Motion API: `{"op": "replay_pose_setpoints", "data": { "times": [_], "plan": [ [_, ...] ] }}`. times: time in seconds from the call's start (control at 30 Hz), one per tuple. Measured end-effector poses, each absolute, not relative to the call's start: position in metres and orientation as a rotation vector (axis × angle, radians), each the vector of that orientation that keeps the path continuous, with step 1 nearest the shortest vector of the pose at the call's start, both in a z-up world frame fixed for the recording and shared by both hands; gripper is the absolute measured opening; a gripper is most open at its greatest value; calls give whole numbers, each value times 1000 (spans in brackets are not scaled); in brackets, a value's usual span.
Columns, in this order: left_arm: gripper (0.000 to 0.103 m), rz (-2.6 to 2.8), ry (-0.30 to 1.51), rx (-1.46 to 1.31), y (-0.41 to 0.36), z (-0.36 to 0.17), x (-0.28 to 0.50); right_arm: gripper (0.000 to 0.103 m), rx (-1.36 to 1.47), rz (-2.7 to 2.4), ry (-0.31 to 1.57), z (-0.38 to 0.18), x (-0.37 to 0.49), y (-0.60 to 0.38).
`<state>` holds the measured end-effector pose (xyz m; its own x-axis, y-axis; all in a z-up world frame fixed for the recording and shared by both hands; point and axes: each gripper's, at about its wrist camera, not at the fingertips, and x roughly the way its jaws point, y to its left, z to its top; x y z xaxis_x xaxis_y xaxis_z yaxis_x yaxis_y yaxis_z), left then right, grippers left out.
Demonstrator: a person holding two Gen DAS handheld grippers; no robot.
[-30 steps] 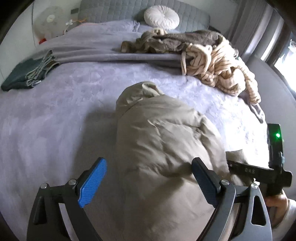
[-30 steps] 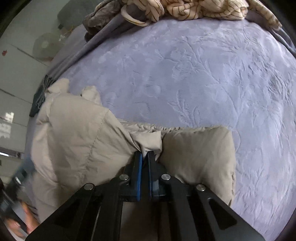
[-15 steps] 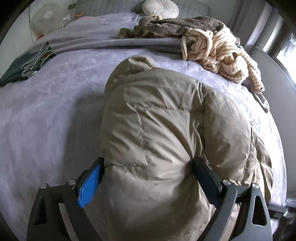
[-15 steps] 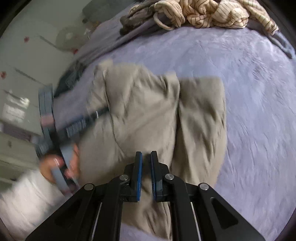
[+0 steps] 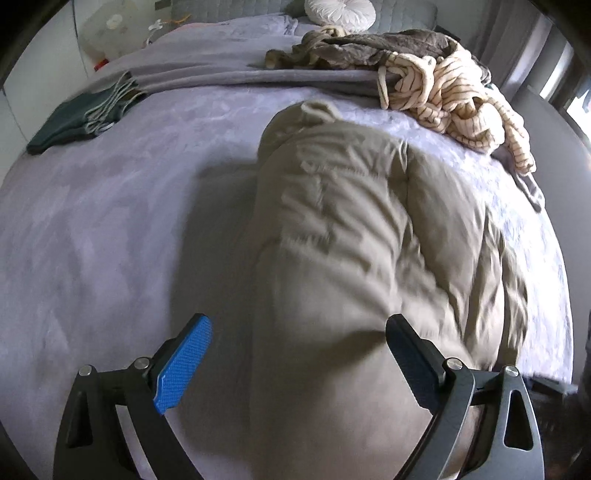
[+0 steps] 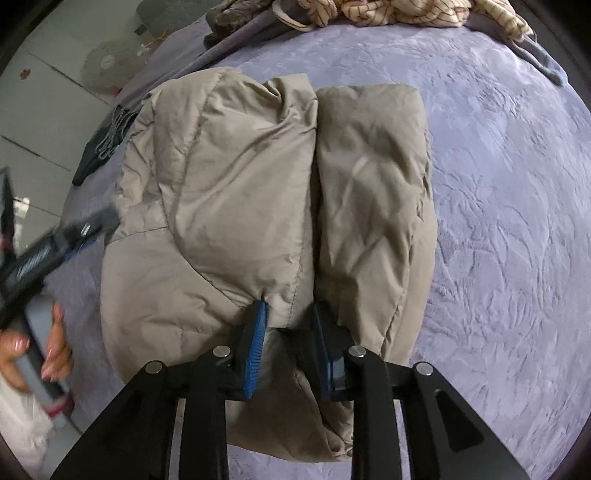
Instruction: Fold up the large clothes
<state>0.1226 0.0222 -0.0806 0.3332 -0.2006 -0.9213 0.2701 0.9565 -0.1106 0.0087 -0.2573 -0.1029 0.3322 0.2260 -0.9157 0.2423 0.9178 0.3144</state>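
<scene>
A beige padded jacket [image 5: 351, 240] lies folded into a thick bundle on the lilac bed cover [image 5: 110, 221]. My left gripper [image 5: 298, 325] hovers open over its near left edge, one blue pad above bare cover, the other against the jacket. In the right wrist view the jacket [image 6: 258, 177] shows two puffy folds side by side. My right gripper [image 6: 288, 308] sits at their near seam. Its jaws are opening, with a fold of jacket fabric between them, not pinched. The left gripper [image 6: 55, 240] appears blurred at the left, held by a hand [image 6: 55, 343].
A cream striped garment [image 5: 454, 96] and a brown one [image 5: 369, 48] are heaped at the far side of the bed. A folded dark green garment [image 5: 81, 118] lies far left. A round white cushion [image 5: 340, 13] and a fan [image 6: 107, 66] sit beyond.
My right gripper, shut on a jacket fold a second ago, carried it over the bundle and has now parted its jaws. The left gripper slid left, partly off the jacket.
</scene>
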Motion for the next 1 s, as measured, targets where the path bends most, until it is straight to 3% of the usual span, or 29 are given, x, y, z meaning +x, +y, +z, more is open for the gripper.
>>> {"op": "replay_pose_setpoints", "data": {
  "times": [0.4,1.0],
  "plan": [
    [100,-298,1281,70,41,-111,73,36,336,-62,1263,-111,1,-239],
    [100,-306,1298,96,57,-72,59,50,422,-103,1280,-65,-38,-223]
  ]
}}
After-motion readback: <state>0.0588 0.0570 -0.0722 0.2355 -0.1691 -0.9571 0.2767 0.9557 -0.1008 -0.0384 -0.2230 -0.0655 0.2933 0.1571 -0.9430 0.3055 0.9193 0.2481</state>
